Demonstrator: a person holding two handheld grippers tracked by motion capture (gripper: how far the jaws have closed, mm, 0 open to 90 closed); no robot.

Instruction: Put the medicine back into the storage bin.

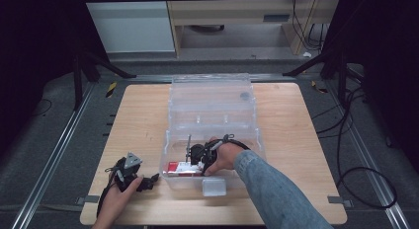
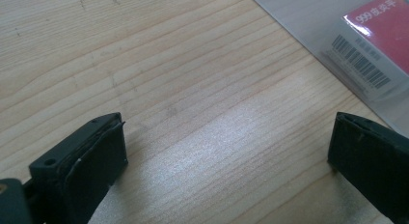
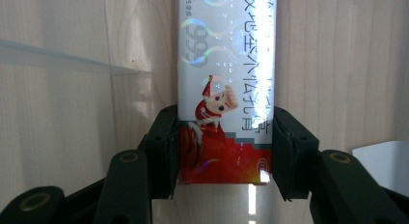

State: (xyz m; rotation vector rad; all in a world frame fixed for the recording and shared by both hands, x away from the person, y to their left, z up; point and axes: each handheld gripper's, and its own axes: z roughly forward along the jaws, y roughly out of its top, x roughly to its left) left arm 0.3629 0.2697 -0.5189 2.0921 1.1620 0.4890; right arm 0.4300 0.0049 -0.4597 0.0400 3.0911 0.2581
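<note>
Medicine box (image 3: pixel 225 89), red and white with a cartoon figure printed on it, lay flat on the floor of the clear plastic bin (image 1: pixel 174 140), toward its front left corner, and the work in hand looked to be setting it down there or lifting it out.

Going left to right: the left gripper (image 1: pixel 148 182) rested on the table (image 1: pixel 138 115) just outside the bin's left wall, its jaws spread wide with nothing but bare wood between them. It looked idle, and was probably best kept clear of the bin.

Next came the right gripper (image 3: pixel 224 151), reaching down inside the bin with its jaws pressed against the two long sides of the box at its red end, grasping it. To do this step well, I judged that the grip should stay square across the narrow width, as it was, so the glossy carton would not twist. If the box was being left there, the jaws should open only once it sat flat, and the hand should rise straight up to avoid catching the bin's wall or the open lid (image 1: pixel 212 91) behind.

The table was pale wood, bare apart from the bin. Around it the floor was dark grey, with metal rails, black stand legs and loose cables at the right. Pale cabinets stood at the back.
</note>
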